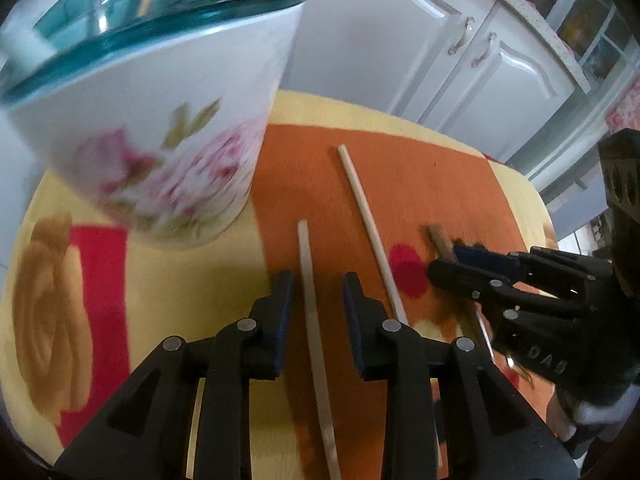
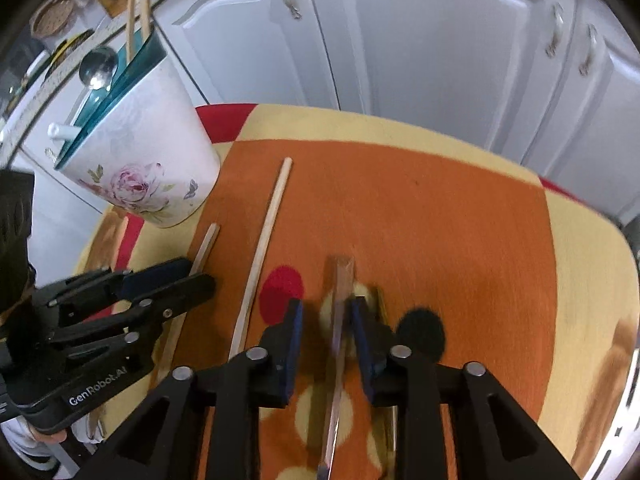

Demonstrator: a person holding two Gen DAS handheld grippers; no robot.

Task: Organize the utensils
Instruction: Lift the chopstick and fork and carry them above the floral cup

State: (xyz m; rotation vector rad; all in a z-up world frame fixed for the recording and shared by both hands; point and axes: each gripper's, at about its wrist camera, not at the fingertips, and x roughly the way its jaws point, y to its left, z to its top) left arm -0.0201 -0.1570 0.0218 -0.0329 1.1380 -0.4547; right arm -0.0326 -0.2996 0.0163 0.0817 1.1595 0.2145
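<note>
A white flowered holder (image 1: 160,128) with a teal rim stands at the table's far left; it also shows in the right wrist view (image 2: 144,160), holding chopsticks and a spoon (image 2: 97,67). My left gripper (image 1: 316,292) is open, its jaws either side of a pale chopstick (image 1: 310,280) lying on the cloth. A second, longer chopstick (image 1: 368,220) lies to its right. My right gripper (image 2: 326,312) is open around a brown-handled utensil (image 2: 340,300) lying on the cloth; the same gripper shows in the left wrist view (image 1: 448,260).
The table carries an orange, yellow and red patterned cloth (image 2: 440,220). White cabinet doors (image 2: 440,40) stand close behind the table's far edge. A counter with clutter (image 2: 52,20) runs behind the holder.
</note>
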